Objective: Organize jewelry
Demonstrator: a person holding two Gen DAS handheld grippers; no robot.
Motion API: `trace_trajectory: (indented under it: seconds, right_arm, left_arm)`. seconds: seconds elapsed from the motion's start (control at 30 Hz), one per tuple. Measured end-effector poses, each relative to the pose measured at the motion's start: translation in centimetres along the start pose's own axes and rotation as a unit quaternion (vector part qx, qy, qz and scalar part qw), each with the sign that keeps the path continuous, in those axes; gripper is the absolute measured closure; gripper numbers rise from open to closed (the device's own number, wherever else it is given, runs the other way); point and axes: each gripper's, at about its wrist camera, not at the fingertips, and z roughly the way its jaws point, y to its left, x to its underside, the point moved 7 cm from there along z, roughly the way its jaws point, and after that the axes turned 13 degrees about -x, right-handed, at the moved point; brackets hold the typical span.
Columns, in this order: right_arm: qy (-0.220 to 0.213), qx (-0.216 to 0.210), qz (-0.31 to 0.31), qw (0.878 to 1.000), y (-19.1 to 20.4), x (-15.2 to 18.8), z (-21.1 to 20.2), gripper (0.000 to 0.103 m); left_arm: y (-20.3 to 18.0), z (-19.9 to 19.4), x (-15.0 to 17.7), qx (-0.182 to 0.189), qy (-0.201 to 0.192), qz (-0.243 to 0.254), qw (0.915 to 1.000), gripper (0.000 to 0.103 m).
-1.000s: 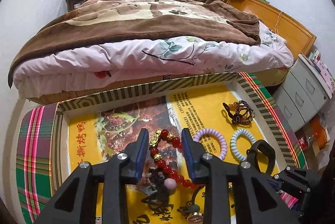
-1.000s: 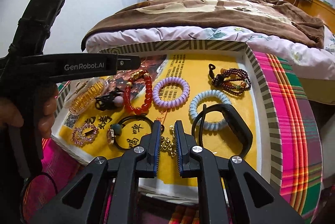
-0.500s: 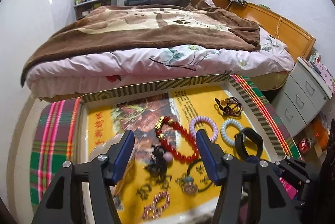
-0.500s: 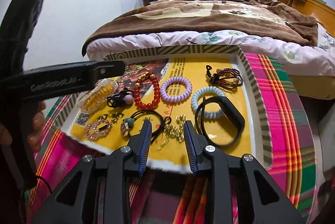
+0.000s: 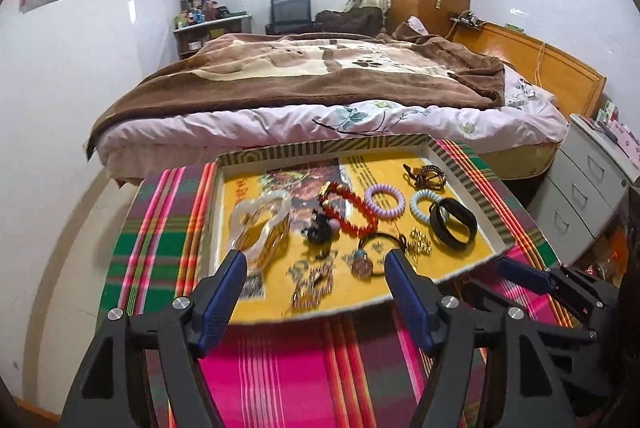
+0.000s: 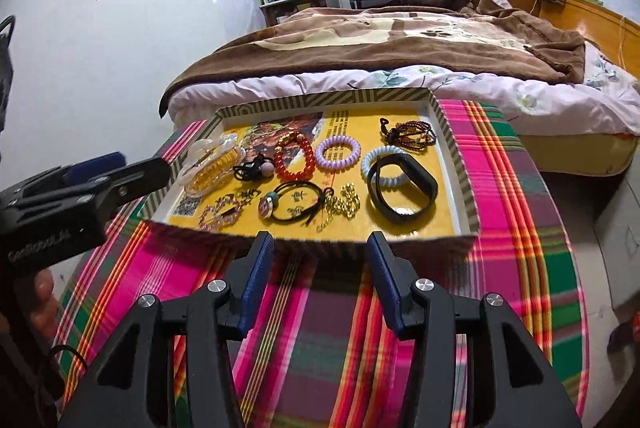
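On the plaid-covered surface [image 6: 520, 195] in front of the bed [image 6: 400, 39] sits the shallow striped tray [image 6: 456, 155], and all the jewelry lies spread across its yellow liner: a clear heart-shaped case [image 6: 212, 163] at the left edge, a red bead bracelet [image 6: 294, 157], a purple coil band [image 6: 338, 152], a pale blue coil band [image 6: 370, 163] partly under a black wristband [image 6: 400, 187], a dark beaded bracelet [image 6: 412, 135] in the far right corner, and along the near edge a pink rhinestone piece [image 6: 220, 214], a black cord with a round pendant [image 6: 292, 201] and a small gold chain [image 6: 344, 205]. The left tongs [image 5: 316, 264] and right tongs [image 6: 320, 244] hover at the tray's near rim, both spread with nothing between the pads; their jaws have just been opening. Judging by the tidy spacing, the arranging looks done or nearly so, and this reads as a pause between placements. Any further move would call for choosing one piece, perhaps the chain lying close to the cord, and lowering spread tongs over it without nudging its neighbours.
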Motion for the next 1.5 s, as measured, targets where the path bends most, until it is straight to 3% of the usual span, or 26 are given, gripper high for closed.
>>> trace_trajectory:
  seconds: [0.17, 0.7, 0.87, 1.5]
  right_arm:
    - [0.000, 0.025, -0.005, 1.000, 0.5, 1.1, -1.2, 0.054]
    - [0.005, 0.048, 0.003, 0.999, 0.8, 3.6, -2.6, 0.054]
    - [0.007, 0.054, -0.006, 0.999, 1.4, 4.1, -2.6, 0.054]
    - [0.010, 0.055, -0.004, 0.998, 1.7, 4.4, -2.7, 0.054]
  left_arm:
    - [0.3, -1.7, 2.2, -0.007, 0.004, -0.007, 0.9999, 0.025]
    - [2.0, -3.0, 7.9, -0.043, 0.030, -0.040, 0.9978, 0.024]
    - [2.4, -3.0, 8.5, -0.066, 0.030, -0.043, 0.9965, 0.024]
    - [2.8, -2.7, 9.5, -0.069, 0.040, -0.057, 0.9952, 0.024]
